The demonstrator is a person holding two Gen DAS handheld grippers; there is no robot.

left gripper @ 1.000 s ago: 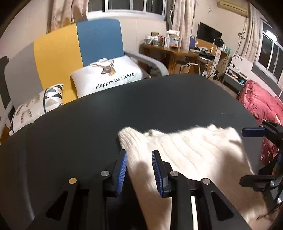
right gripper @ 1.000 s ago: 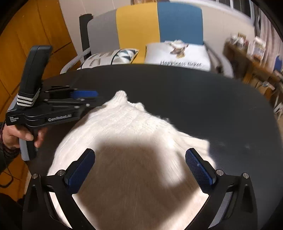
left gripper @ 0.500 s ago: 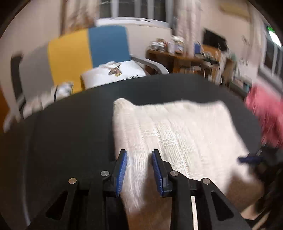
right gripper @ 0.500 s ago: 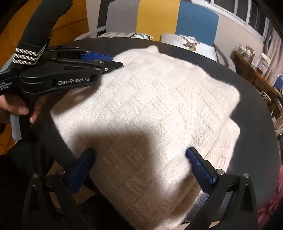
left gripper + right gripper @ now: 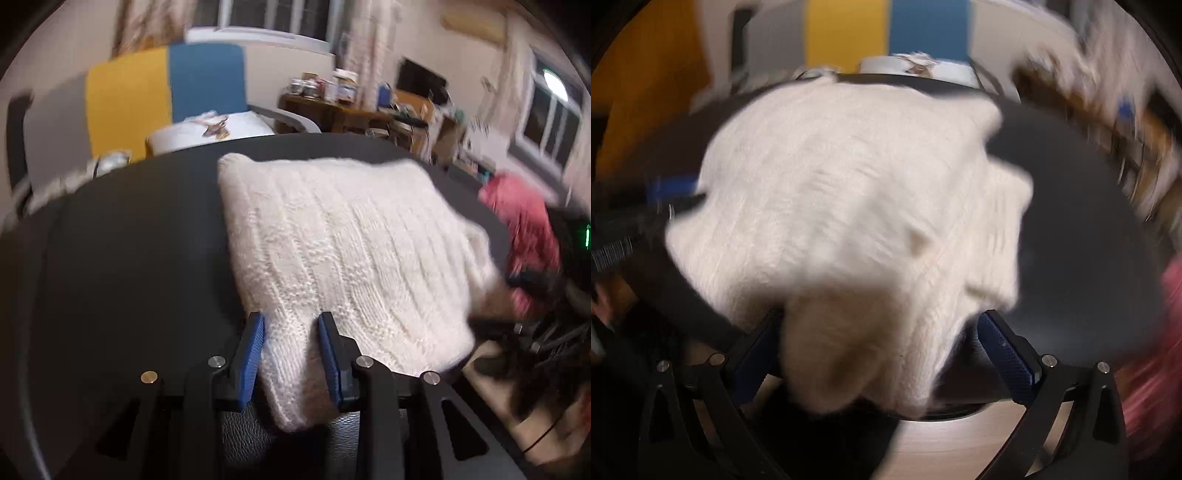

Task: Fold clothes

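In the left wrist view, the left tongs (image 5: 291, 356) were clamped on the near corner of the white knitted sweater (image 5: 343, 236), a tongue of knit being pinched between the blue pads. Compared with a second earlier, when only a blurred strip of knit lay ahead of these tongs, a compact rectangular bundle was now spread forward and to the right of them on the black table (image 5: 122, 258), with its near edge hanging off the table rim beneath the pads. The garment was judged to have been drawn into a folded block and pulled toward the table edge. In the right wrist view, heavily blurred by motion, the right tongs (image 5: 882, 354) were seen spread wide, with a drooping lobe of the sweater (image 5: 849, 206) between the pads; whether either pad touched it could not be told. Half a second earlier the cloth had lain flatter ahead of these tongs. Only this view showed the overhanging lobe; only the left view showed the tidy upper face and a pink cloth (image 5: 517, 218) far to the right.
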